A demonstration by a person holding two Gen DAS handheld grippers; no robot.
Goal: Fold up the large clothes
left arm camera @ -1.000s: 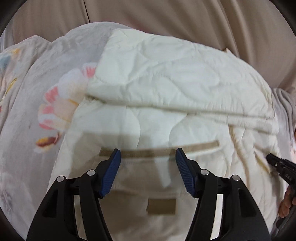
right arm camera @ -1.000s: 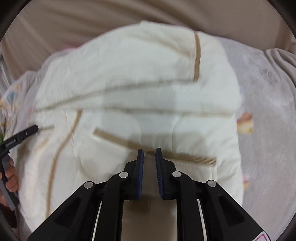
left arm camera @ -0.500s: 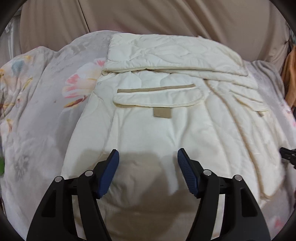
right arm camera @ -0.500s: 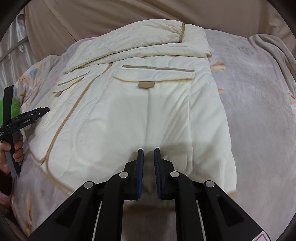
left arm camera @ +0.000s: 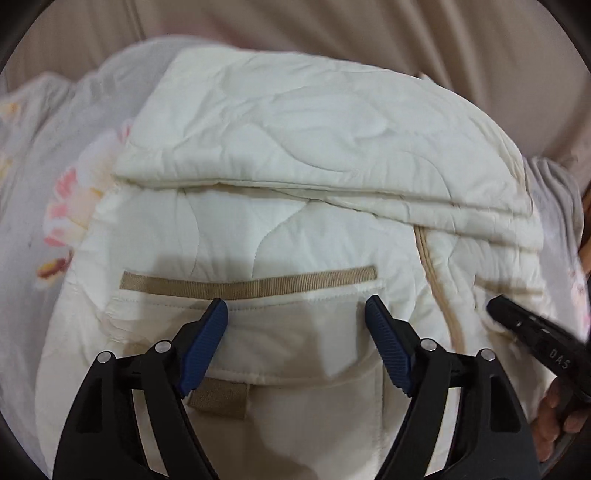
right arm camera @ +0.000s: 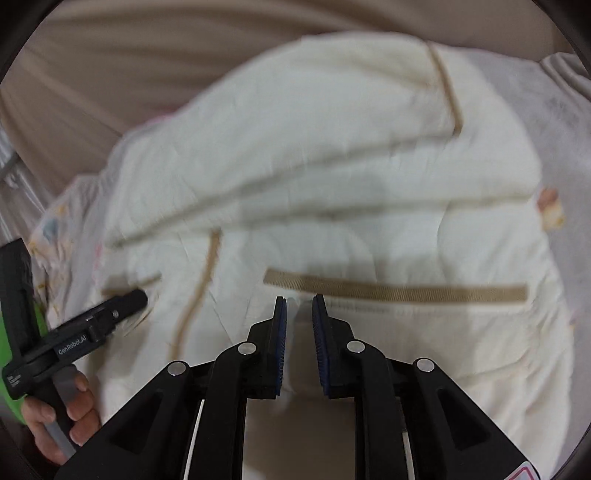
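A cream quilted jacket (left arm camera: 314,147) (right arm camera: 332,147) lies spread on a bed, its upper part folded down across the body. My left gripper (left arm camera: 294,301) hangs just above a pocket flap with tan trim (left arm camera: 247,286). Its jaws are opening wide, with nothing between them. A tan tab (left arm camera: 218,398) shows below the flap. My right gripper (right arm camera: 299,298) hovers over the other pocket's tan trim (right arm camera: 395,291). Its jaws stand a narrow gap apart and are opening; only cloth lies underneath. Each gripper shows at the edge of the other's view: the right gripper (left arm camera: 495,306), the left gripper (right arm camera: 136,295).
A pale floral bedsheet (left arm camera: 66,184) (right arm camera: 554,129) lies under the jacket. Beige draped fabric (left arm camera: 332,26) (right arm camera: 147,55) rises behind the bed. A person's hand (right arm camera: 55,417) holds the left tool's handle, with something green (right arm camera: 7,332) behind it.
Half a second ago both views had pulled back to show the whole jacket; now both are close over the pockets again. The left jaws stand wider.
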